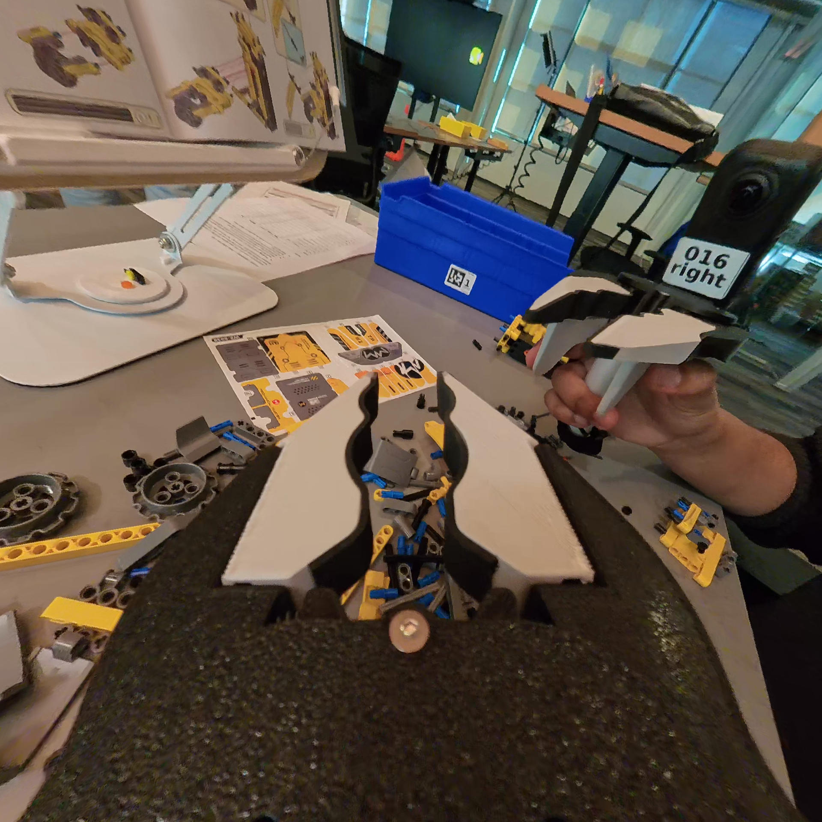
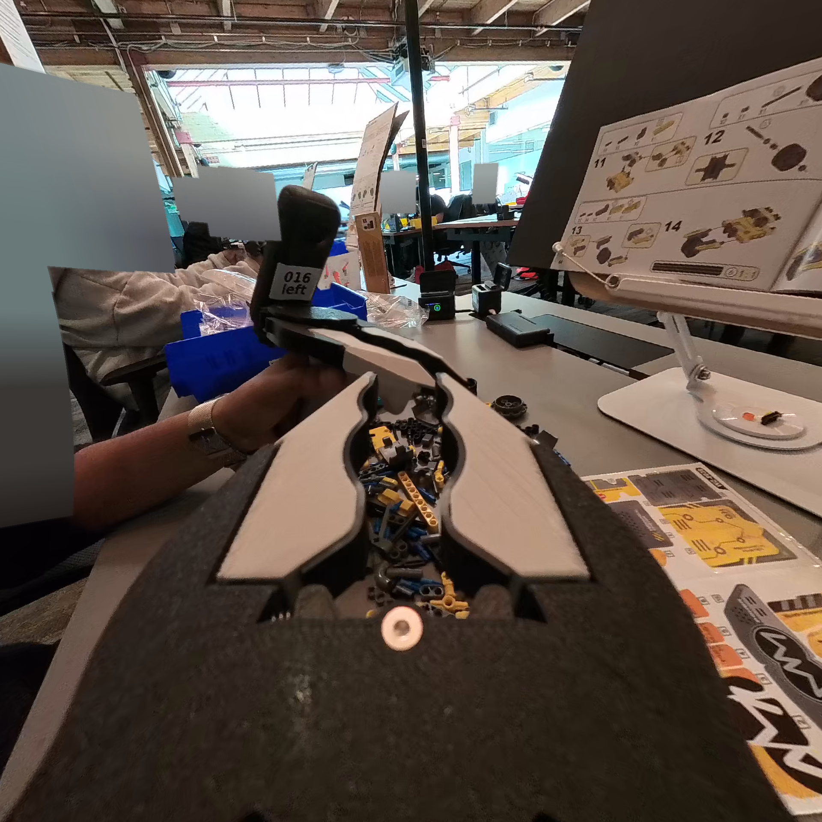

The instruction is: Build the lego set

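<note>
Right now both grippers hover w/ jaws spread, empty: left gripper (image 1: 407,382) and right gripper (image 2: 407,382) each over the loose parts pile (image 1: 409,525) on the table (image 1: 133,409). Risk: tips dropping in blind could scatter small pins, or the grippers could collide.

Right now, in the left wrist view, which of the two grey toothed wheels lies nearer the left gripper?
The grey wheel beside the left gripper; the other wheel sits at the picture's left edge, partly cut off.
</note>
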